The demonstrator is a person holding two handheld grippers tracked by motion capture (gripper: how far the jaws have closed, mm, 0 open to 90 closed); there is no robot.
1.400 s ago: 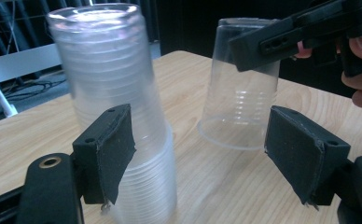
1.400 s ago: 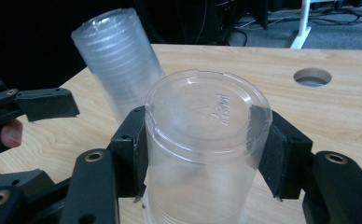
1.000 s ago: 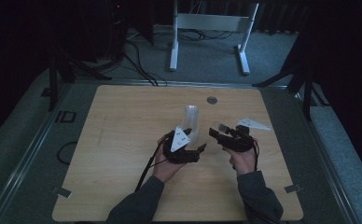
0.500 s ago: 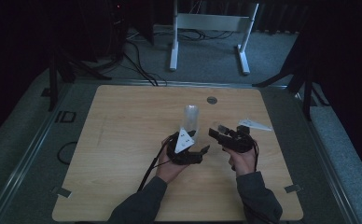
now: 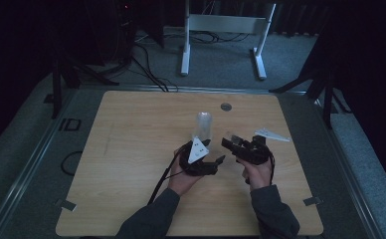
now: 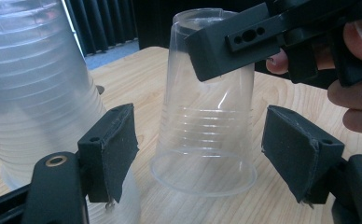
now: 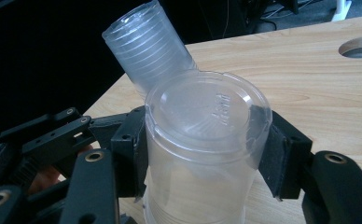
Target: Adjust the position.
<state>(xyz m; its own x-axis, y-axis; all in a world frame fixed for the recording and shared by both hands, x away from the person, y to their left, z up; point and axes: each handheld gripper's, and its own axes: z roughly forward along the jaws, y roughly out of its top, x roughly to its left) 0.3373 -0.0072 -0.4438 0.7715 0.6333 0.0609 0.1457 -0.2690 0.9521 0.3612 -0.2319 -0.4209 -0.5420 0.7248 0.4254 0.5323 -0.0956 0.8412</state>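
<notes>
Since a second ago we have drawn our left gripper [image 5: 220,160] toward us, away from the cup stack [image 6: 34,88]. Its jaws gape wide, holding nothing; the stack stands just left of its left jaw. Between those jaws, untouched, sits the single inverted cup [image 6: 207,116] on the table [image 5: 131,149]. Right of it, our right gripper [image 7: 207,154] is clamped on that cup near its base. By our reckoning one cup is separated from the stack; where it goes remains undecided.
</notes>
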